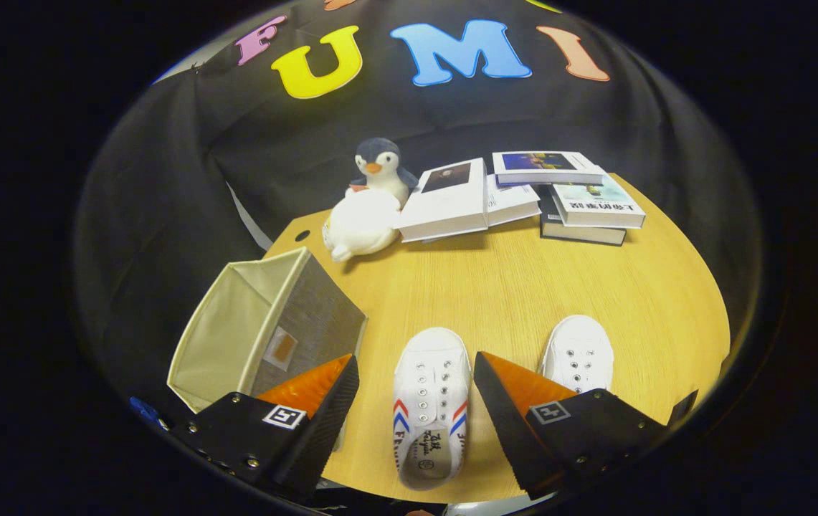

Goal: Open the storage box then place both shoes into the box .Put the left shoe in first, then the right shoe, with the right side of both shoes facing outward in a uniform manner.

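The gripper (416, 376) hangs above the near edge of the table with its fingers spread wide and nothing held between them. One white slip-on shoe (429, 405) lies on the table in the gap between the two fingers, toe pointing away from the gripper, with its opening nearest the camera and red and blue chevron stripes on both sides. A second white shoe (579, 352) lies just beyond the right finger, toe also pointing away; its heel end is hidden behind that finger. The two shoes sit side by side, near each other but apart.

The fabric storage box (265, 326) stands beyond the left finger, at the left edge of the table. It is open at the top, showing a pale lining; its outer wall is grey, with a small label patch.

The round wooden table (523, 287) extends away from the gripper. At its far side a white plush toy (360, 226) lies in front of a penguin plush (380, 168). To the right of these, several books (523, 193) lie in a loose overlapping pile, well apart from the shoes.
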